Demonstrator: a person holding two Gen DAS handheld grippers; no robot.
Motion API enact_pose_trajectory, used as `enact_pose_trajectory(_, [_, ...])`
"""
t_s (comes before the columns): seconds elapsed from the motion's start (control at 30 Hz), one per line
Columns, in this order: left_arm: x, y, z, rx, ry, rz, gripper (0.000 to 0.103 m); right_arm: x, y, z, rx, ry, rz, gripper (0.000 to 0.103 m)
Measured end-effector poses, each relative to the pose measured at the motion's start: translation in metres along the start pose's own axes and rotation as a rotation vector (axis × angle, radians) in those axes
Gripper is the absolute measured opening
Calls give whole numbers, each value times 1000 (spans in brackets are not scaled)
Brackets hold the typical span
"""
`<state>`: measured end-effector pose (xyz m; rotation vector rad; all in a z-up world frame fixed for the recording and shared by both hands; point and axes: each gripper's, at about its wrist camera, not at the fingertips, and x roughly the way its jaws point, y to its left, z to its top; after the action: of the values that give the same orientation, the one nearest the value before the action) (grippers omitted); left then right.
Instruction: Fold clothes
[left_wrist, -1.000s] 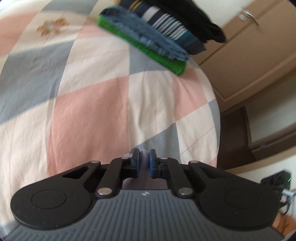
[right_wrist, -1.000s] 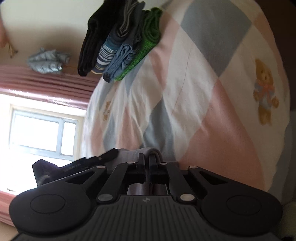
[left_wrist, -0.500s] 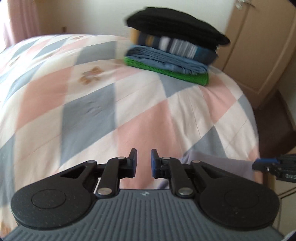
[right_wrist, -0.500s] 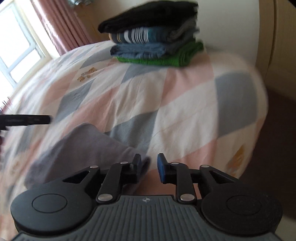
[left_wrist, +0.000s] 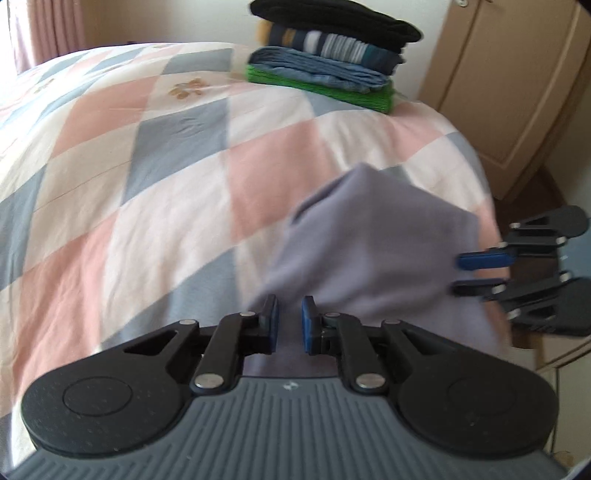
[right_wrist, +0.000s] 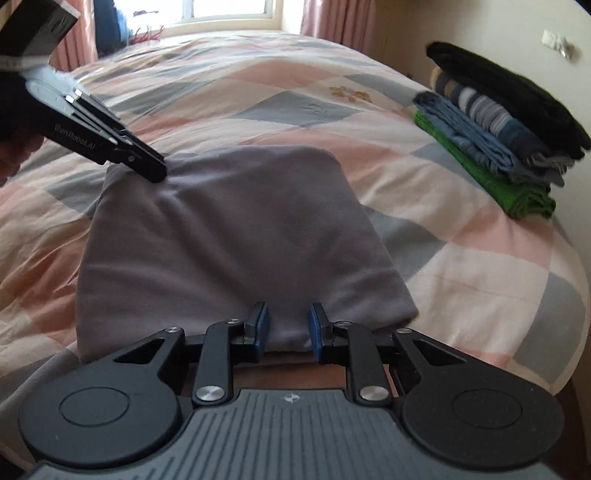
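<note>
On the checked bed (right_wrist: 258, 92) a folded grey garment (right_wrist: 236, 236) lies near the edge, well apart from the stack (right_wrist: 498, 133). Both grippers, left (left_wrist: 289, 325) and right (right_wrist: 284, 326), stand spread, holding nothing (a loose grab could undo the fold).

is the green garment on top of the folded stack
No, the green garment lies at the bottom of the stack; a black garment is on top.

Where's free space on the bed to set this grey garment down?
Bare quilt runs from the grey garment to the window, and left of the folded stack. Crowded: the stack's corner, and the near edge where both open grippers work.
</note>
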<state>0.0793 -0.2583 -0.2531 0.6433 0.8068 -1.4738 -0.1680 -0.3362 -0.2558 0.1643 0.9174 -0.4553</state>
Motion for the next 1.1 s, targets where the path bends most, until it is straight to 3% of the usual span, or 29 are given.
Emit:
enact_pose_trajectory(0.13, [-21, 3, 14, 6, -64, 4, 11, -18, -10, 18, 40, 31, -58, 15])
enact_pose_trajectory(0.23, [-29, -12, 31, 38, -113, -53, 11, -30, -20, 36, 115, -33, -52, 15])
enact_pose_trajectory(0.4, [18, -42, 54, 18, -126, -133, 11, -2, -35, 44, 132, -2, -29, 15])
enact_pose_trajectory(0.5, [63, -49, 60, -7, -98, -36, 12, 11, -47, 36, 133, 39, -1, 18])
enact_pose_trajectory(0.57, [69, -44, 62, -79, -93, -22, 13, 17, -55, 31, 132, 59, 25, 21])
enact_pose_trajectory(0.77, [-1, -34, 37, -285, -128, 213, 11, 8, -89, 44, 111, 21, 155, 28])
enact_pose_trajectory(0.93, [-54, -104, 4, -315, -95, 337, 11, -4, -91, 50, -31, -32, 337, 27])
enact_pose_trajectory(1.0, [-53, -141, -8, -313, -64, 367, 13, -2, -86, 45, -108, -26, 384, 27])
enact_pose_trajectory(1.1, [-24, -166, -30, -385, 10, 413, 13, 13, -83, 35, -190, -2, 402, 27])
